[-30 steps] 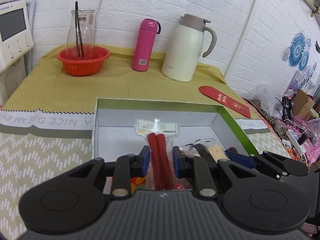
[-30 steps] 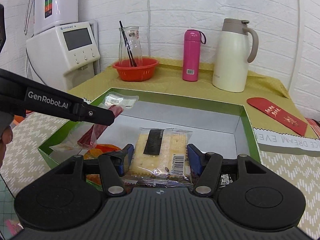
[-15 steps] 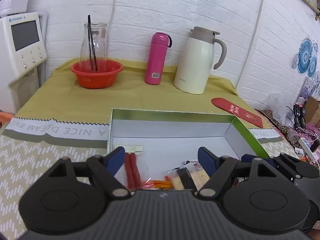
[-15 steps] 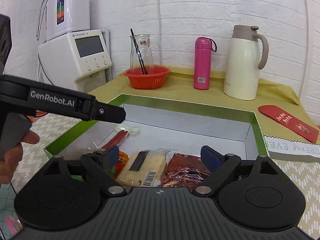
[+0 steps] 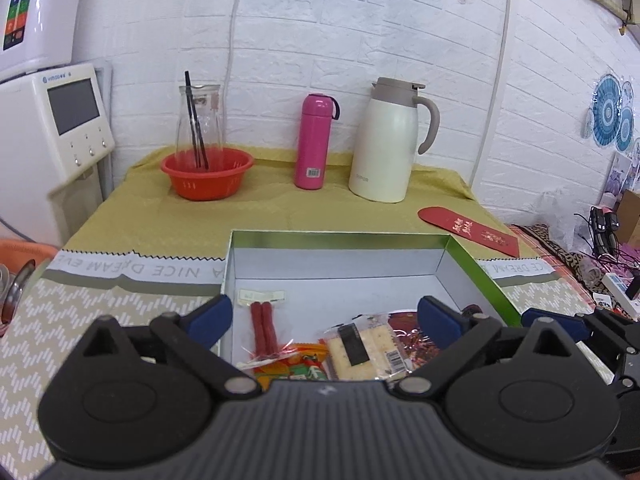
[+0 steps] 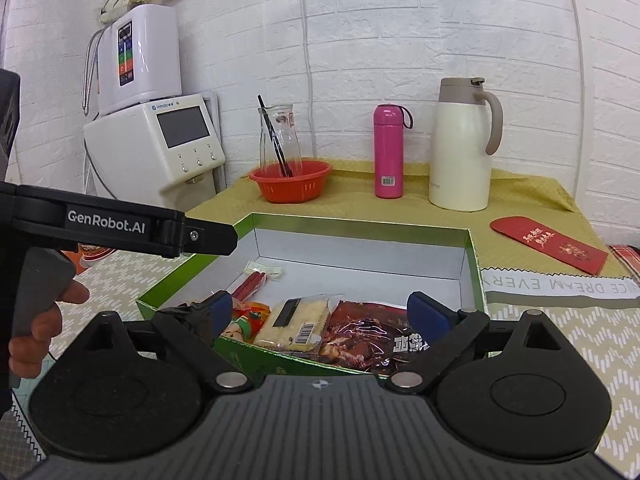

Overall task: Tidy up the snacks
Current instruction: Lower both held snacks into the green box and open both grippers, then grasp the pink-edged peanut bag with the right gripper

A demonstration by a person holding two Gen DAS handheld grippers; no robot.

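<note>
Left gripper (image 5: pixel 325 318): jaws spread wide, nothing between them, held above the near end of the green-rimmed box (image 5: pixel 476 268). Right gripper (image 6: pixel 320 314): jaws also spread wide and empty, above the box's near edge.

Box sits on a chevron-patterned mat (image 5: pixel 80 320), its white floor bare toward the far wall. Snacks lie in a row along the near part of the box floor:
- red sausage-stick pack (image 5: pixel 263 326), far-left of the row, label end pointing away, lying flat.
- orange wrapped snack (image 5: pixel 298 364), just near and right of the sticks, partly hidden by the gripper body.
- cracker pack (image 5: pixel 366 350) with a black label strip, in the middle, touching the orange snack's side.
- dark red foil pack (image 6: pixel 364 334), rightmost, its left edge under or against the crackers; which one overlaps I cannot tell.

In the right wrist view, the left gripper's black body, marked GenRobot.AI, reaches in from the left, with the person's left hand (image 6: pixel 36 320) on the handle.

Far side, on the yellow cloth: red basket (image 5: pixel 207 172) holding a glass carafe (image 5: pixel 199 120), pink flask (image 5: pixel 314 140), white thermal jug (image 5: pixel 386 140), red envelope (image 5: pixel 468 230).
</note>
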